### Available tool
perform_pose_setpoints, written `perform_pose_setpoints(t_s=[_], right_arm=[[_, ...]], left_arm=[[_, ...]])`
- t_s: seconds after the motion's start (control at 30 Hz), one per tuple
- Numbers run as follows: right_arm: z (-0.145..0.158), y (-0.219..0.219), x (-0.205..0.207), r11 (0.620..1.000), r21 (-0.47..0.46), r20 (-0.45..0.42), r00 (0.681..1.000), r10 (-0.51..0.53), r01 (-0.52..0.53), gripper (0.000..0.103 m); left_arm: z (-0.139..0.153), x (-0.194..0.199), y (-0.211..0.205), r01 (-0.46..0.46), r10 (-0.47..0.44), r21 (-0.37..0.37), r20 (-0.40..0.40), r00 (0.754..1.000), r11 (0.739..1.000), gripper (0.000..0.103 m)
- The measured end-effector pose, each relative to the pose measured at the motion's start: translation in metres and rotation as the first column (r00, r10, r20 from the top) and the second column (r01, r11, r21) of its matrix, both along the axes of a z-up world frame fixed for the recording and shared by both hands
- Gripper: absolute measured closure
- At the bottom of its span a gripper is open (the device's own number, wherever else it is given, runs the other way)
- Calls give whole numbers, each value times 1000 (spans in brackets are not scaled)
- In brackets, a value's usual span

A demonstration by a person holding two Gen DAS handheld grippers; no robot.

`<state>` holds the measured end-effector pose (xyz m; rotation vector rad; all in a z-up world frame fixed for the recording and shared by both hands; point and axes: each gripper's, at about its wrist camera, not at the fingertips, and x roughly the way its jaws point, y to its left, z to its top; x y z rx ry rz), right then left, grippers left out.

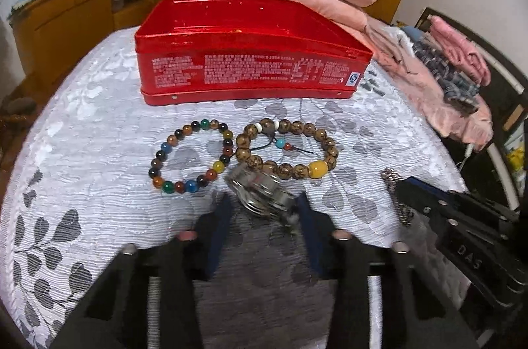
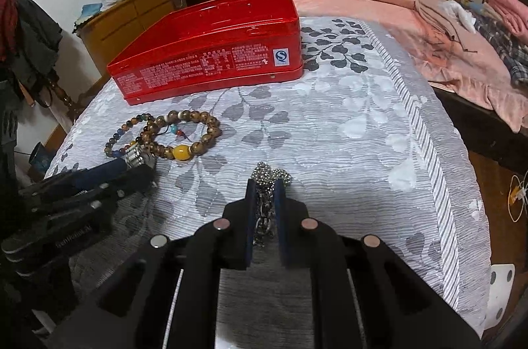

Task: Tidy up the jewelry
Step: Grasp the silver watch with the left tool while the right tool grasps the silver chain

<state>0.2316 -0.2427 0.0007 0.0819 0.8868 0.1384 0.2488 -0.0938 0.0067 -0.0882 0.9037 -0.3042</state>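
Between right hand-held gripper (image 2: 265,194) fingers: chain (image 2: 264,210) pinched.

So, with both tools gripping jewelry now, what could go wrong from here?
1. The silver watch sits tilted between the left tool fingers; it may slip out on lifting.
2. It touches the brown bead bracelet, which may get dragged along.
3. The metal chain hangs loose from the right tool and could snag on the red tin rim.
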Motion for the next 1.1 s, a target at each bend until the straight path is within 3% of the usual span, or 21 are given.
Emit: perform_pose_setpoints(t_s=[0.3,0.37,0.47,0.63,0.73,0.87,1.1], right_arm=[[-2,4,-2,1000,-13,-8,1000,-3,3,84],[-3,4,-3,1000,-20,-9,1000,-11,11,75],[-4,4,-3,1000,-25,-13,1000,-15,15,72],[-8,1,0,1000,-16,-27,999,-16,15,68],[-8,2,2,1000,-19,-30,999,-17,16,70],[-8,8,5,998,-52,-30,999,-20,18,87],[-4,11,-1,999,-48,-20,1000,-24,23,90]], left_arm=[[2,-10,17,18,-18,-16,-16,1000,1000,68],[3,-9,16,13,-13,-12,-18,1000,1000,65],[1,-7,11,21,-21,-7,-16,1000,1000,56],[-1,-6,1,18,-18,29,9,1000,999,55],[-1,-5,6,-3,3,13,8,1000,1000,67],[-1,-5,8,1,-1,-3,10,1000,1000,69],[2,-10,10,6,-6,-6,17,1000,1000,69]])
